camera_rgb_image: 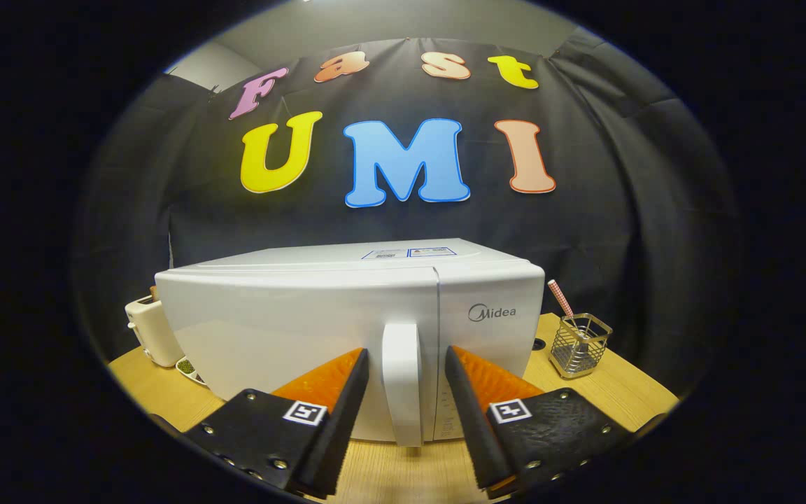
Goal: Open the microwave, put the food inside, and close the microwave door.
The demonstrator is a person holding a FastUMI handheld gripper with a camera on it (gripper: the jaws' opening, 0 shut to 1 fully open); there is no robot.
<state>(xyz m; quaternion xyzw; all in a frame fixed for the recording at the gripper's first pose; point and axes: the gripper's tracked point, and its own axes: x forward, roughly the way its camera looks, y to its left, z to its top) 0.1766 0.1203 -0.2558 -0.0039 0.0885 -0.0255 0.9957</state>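
The claw [406, 364] points level ahead, its fingers spread apart.

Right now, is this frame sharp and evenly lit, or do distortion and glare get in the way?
Gripper view: fisheye bends the microwave top edge into a curve; the door handle between the open gripper fingers is sharp; soft sheen on the door, no harsh glare; the toaster and wire holder sit dimmer toward the sides.
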